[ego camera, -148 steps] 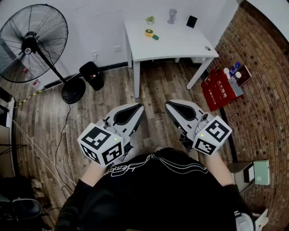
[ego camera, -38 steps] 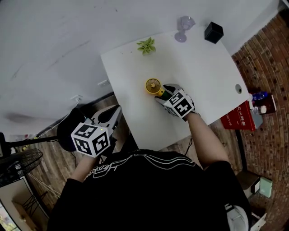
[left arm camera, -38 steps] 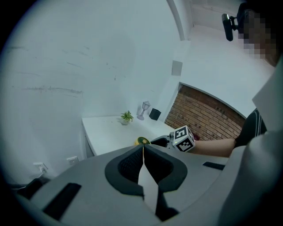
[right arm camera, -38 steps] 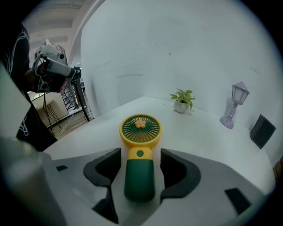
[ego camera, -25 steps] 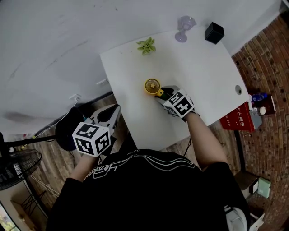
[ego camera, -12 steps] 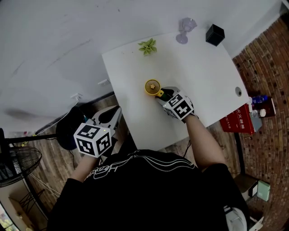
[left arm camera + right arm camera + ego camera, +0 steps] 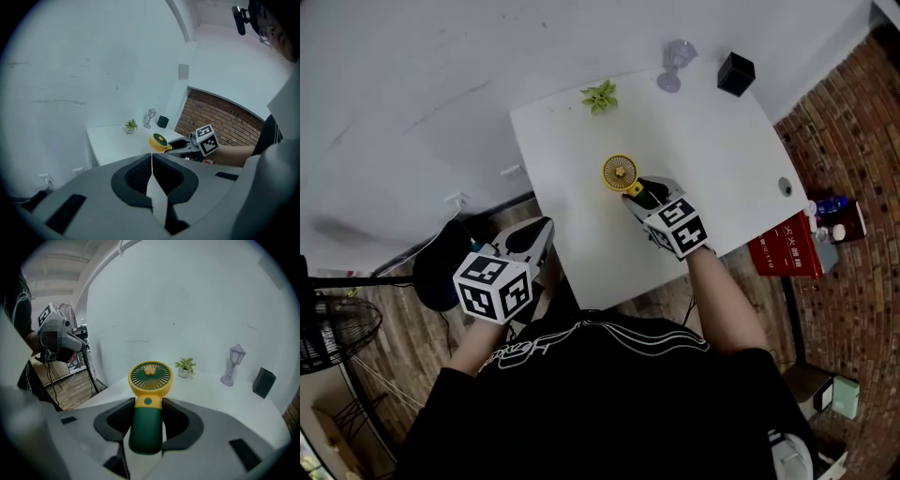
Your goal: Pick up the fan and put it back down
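Observation:
The fan (image 7: 149,401) is a small hand fan with a round yellow head and a dark green handle. My right gripper (image 7: 148,420) is shut on that handle and holds the fan upright, above the white table (image 7: 220,399). In the head view the fan (image 7: 621,173) shows over the table's middle, at the tip of my right gripper (image 7: 643,194). My left gripper (image 7: 546,229) hangs off the table's left edge, over the wooden floor. In the left gripper view my left gripper (image 7: 152,174) has its jaws together with nothing between them, and the fan (image 7: 159,142) shows beyond it.
At the table's far edge stand a small potted plant (image 7: 599,96), a lilac lamp figure (image 7: 676,56) and a black box (image 7: 736,73). A black round base (image 7: 437,278) and a floor fan (image 7: 328,333) stand at the left. A red box (image 7: 795,246) lies at the right.
My right gripper has lifted the fan off the table and now shows larger and a little further right in the head view. My left gripper has barely shifted.

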Demonstrator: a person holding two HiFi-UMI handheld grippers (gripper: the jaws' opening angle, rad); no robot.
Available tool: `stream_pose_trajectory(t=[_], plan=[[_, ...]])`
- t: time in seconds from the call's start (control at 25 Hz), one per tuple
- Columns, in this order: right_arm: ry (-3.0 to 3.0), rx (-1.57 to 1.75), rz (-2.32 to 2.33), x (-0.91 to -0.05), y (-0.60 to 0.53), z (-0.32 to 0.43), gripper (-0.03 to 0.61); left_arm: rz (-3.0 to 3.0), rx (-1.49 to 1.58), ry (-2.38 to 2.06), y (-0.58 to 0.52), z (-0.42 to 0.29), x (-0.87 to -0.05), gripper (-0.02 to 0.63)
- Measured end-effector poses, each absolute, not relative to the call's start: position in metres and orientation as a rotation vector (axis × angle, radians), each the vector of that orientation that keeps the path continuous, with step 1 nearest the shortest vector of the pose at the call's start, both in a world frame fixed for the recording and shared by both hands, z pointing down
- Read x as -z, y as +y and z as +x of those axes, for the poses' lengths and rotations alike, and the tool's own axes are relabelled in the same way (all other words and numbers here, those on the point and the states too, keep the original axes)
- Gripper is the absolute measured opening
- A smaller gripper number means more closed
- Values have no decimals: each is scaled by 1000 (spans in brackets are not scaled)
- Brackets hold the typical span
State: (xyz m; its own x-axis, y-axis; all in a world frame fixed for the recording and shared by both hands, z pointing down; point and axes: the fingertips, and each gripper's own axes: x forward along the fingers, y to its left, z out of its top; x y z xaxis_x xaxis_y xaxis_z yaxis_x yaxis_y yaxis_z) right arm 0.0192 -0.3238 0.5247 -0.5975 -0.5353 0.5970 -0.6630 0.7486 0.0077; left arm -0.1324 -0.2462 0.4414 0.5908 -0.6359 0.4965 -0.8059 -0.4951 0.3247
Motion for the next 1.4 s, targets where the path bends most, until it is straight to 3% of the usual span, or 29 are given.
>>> stream_pose_trajectory(t=[0.84,1.4], plan=[[-2599,-124,1119,-373,-190,69,181,2414,-168,-1153,-144,-78,-364,34],[-2642,-141,1216,-365,-147,78,181,2455,-191,-1133,-103,-53,-360,34]])
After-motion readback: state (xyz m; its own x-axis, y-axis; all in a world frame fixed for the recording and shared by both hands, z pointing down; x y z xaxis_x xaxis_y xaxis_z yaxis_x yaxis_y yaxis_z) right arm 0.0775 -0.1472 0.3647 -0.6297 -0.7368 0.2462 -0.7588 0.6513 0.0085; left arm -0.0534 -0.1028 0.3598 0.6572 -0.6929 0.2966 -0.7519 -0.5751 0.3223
